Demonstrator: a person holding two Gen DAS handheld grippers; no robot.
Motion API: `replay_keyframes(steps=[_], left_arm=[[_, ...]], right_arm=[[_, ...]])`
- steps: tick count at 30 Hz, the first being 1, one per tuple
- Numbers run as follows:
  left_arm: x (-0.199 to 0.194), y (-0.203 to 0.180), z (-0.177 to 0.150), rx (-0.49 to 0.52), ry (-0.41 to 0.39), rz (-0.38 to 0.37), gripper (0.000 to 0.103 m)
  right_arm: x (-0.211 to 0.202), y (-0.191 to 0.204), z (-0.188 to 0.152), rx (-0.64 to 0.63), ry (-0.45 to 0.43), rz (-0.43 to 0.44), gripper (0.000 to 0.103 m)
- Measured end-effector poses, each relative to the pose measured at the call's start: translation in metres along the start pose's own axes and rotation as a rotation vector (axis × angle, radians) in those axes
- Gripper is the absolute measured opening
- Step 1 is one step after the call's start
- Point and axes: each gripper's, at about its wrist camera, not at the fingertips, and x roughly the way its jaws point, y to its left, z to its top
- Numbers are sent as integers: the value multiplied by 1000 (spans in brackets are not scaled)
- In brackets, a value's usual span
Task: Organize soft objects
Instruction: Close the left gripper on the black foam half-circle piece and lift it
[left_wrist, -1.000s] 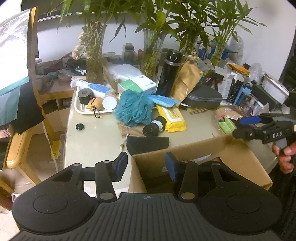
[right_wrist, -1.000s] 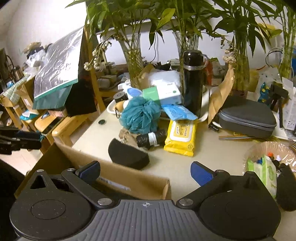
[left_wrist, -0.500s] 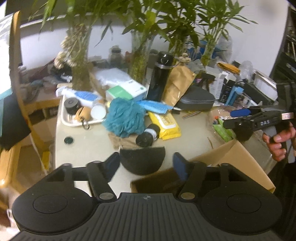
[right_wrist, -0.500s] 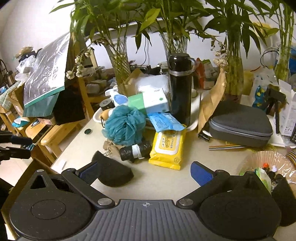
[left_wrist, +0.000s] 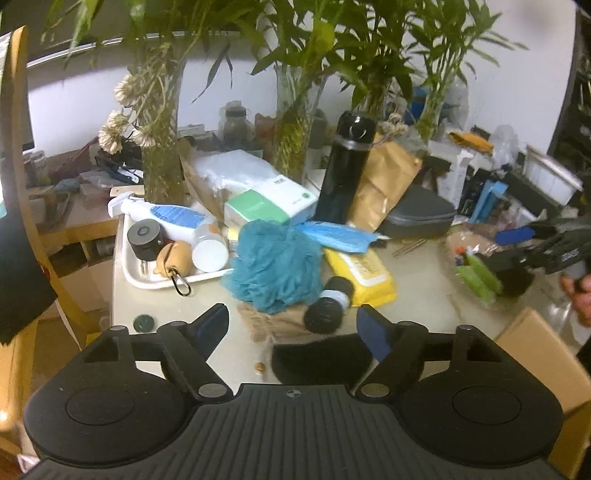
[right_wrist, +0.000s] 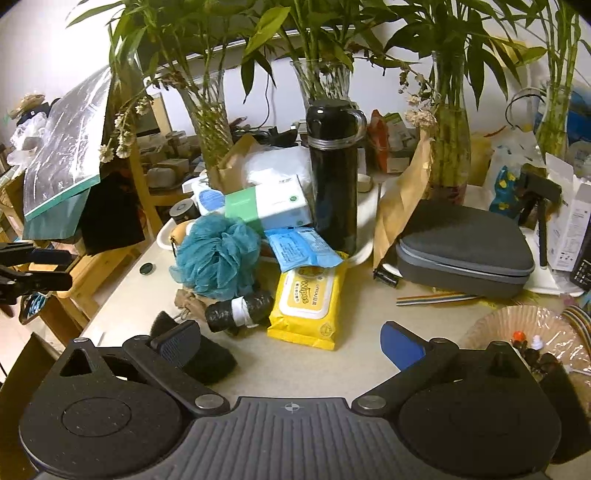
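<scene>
Left gripper (left_wrist: 293, 325) is over the table (left_wrist: 417, 273), jaws spreading and gripping nothing; below the gap between them lies the black pad (left_wrist: 321, 360), not pressed by either finger. Ahead of it sits the blue loofah (left_wrist: 275, 264), on a scrap of brown cloth (left_wrist: 273, 325), with a black roll (left_wrist: 327, 312) against its right side and the yellow wipes (left_wrist: 364, 271) beyond. Only this view shows the white tray (left_wrist: 140, 275) with its jars and the tan cardboard box (left_wrist: 535, 339) at lower right. Far right, a hand (left_wrist: 578, 295) holds the other tool, blurred.

Right gripper (right_wrist: 290, 341) stands wide apart, nothing between the pads. Here the pad (right_wrist: 207, 360) lies beside the left finger (right_wrist: 177, 341), partly hidden behind it; touching or not, can't tell. This side gives the loofah (right_wrist: 218, 256), the wipes' label (right_wrist: 308, 295), the black flask (right_wrist: 334, 173) upright, the grey case (right_wrist: 465, 247) and a crinkled bowl (right_wrist: 517, 325) of small bits at right.
</scene>
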Motion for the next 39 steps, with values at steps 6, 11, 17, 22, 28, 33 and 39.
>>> replay_keyframes(steps=[6, 11, 17, 22, 28, 33, 39], left_arm=[[34, 7, 2, 81, 62, -30, 77], [67, 5, -7, 185, 144, -102, 77], [96, 0, -17, 351, 232, -237, 78], [119, -7, -23, 446, 277, -302, 78], [136, -19, -27, 552, 319, -364, 78], [148, -23, -29, 572, 355, -435, 84], [169, -27, -39, 573, 491, -453, 87]], right_arm=[[8, -5, 4, 9, 15, -33, 103], [17, -12, 8, 23, 34, -73, 103], [19, -17, 10, 81, 50, -76, 103], [20, -16, 11, 84, 49, -90, 103], [23, -17, 11, 97, 72, -94, 103], [23, -19, 12, 112, 72, -90, 103], [24, -19, 11, 112, 75, -99, 103]])
